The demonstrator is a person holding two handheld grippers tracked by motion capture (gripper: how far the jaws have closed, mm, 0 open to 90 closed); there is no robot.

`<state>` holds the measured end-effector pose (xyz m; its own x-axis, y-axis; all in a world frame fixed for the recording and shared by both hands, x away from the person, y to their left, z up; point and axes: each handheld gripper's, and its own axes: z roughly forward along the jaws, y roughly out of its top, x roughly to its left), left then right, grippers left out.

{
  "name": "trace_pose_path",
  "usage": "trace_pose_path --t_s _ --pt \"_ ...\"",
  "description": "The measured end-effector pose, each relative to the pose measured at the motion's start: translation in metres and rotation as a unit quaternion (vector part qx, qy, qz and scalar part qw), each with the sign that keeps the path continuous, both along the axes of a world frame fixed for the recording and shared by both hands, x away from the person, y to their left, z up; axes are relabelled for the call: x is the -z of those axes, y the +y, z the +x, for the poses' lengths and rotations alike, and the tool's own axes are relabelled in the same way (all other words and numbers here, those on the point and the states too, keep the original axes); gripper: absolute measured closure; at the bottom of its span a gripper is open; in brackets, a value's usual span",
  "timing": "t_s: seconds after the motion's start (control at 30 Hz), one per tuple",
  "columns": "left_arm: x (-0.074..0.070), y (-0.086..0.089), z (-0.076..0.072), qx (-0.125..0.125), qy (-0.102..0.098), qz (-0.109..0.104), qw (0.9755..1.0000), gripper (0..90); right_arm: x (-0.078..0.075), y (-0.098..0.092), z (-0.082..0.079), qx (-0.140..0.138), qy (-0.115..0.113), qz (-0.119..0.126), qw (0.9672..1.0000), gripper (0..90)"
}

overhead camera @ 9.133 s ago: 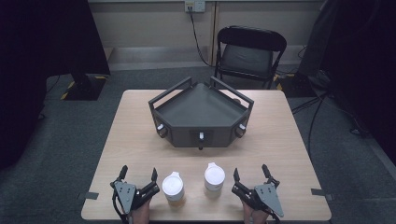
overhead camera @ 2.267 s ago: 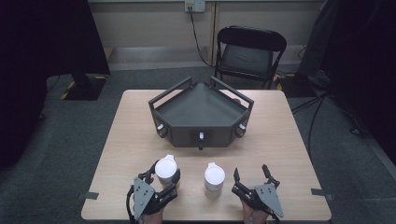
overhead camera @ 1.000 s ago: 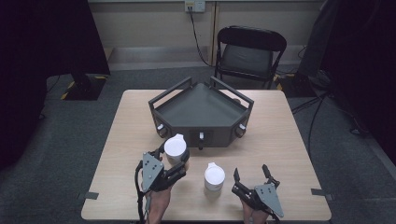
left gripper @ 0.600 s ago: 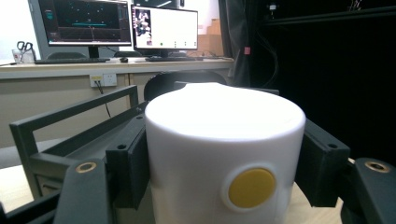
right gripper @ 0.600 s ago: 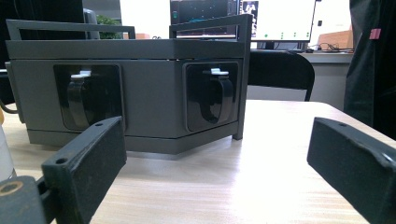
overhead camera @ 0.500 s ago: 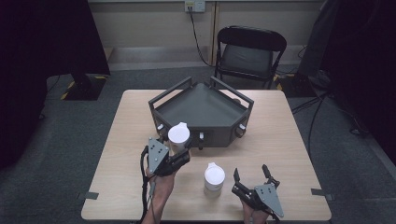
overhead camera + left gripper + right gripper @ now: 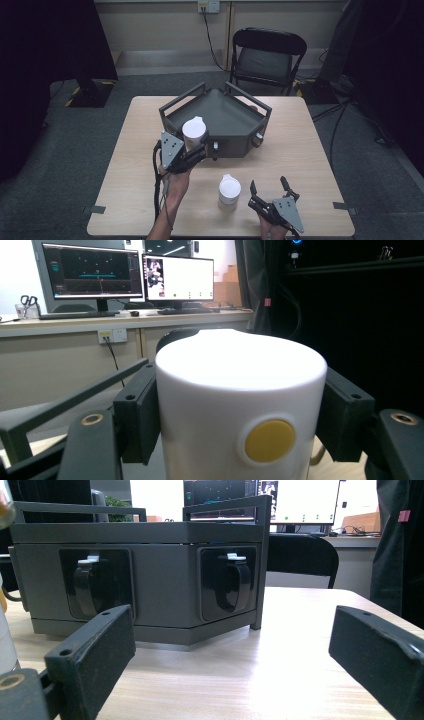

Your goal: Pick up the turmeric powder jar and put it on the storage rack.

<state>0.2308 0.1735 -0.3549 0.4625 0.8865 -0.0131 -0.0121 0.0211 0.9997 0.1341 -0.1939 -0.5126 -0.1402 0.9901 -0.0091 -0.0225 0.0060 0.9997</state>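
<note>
Step in hand, as judged: carrying the first of two white cups toward the grey tray [image 7: 235, 107]; table [image 7: 125, 150] wooden, tray at its middle, three-cornered, rails along the rim, latches on the near walls [image 7: 85, 587]; left gripper [image 7: 187, 152] clamped on the carried cup [image 7: 194, 132], pads pressed to both sides in the left gripper view [image 7: 135, 415], yellow dot on the cup's wall [image 7: 269, 440]; cup upright, lifted off the table, at the tray's near-left corner, overlapping the rim in the high view; second cup [image 7: 229, 191] standing on the table near the front edge, just beside the right gripper [image 7: 270, 192]; right gripper resting near the table's front edge, jaws spread wide, nothing between them. Next move, as judged: carry on over the rim, keep the cup upright, lower into the tray floor clear of the rails, then release. Against the earliest frame: both cups then side by side on the table between two open grippers; since a second ago, held cup further toward the tray; right gripper and second cup unchanged.
</note>
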Motion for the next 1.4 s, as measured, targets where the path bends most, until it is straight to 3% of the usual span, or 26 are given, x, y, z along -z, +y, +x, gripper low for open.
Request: trace_pose_path --t_s 0.33,0.43,0.93,1.4 --pt "-0.02 -0.006 0.023 -0.016 -0.011 -0.001 0.9998 30.8 0.0 0.0 0.0 -0.001 0.0 0.0 1.0 3.4" --pt "-0.022 -0.008 0.032 -0.021 -0.006 0.002 0.9998 30.8 0.0 -0.001 0.0 -0.002 0.0 0.0 1.0 3.4" --pt "-0.014 -0.028 0.089 -0.054 0.014 0.006 0.9984 30.8 -0.001 -0.001 0.0 -0.002 0.003 0.0 1.0 3.5" --pt "-0.013 -0.032 0.102 -0.052 0.051 0.024 0.9971 30.8 -0.001 0.0 0.0 0.0 0.002 0.0 1.0 3.5"
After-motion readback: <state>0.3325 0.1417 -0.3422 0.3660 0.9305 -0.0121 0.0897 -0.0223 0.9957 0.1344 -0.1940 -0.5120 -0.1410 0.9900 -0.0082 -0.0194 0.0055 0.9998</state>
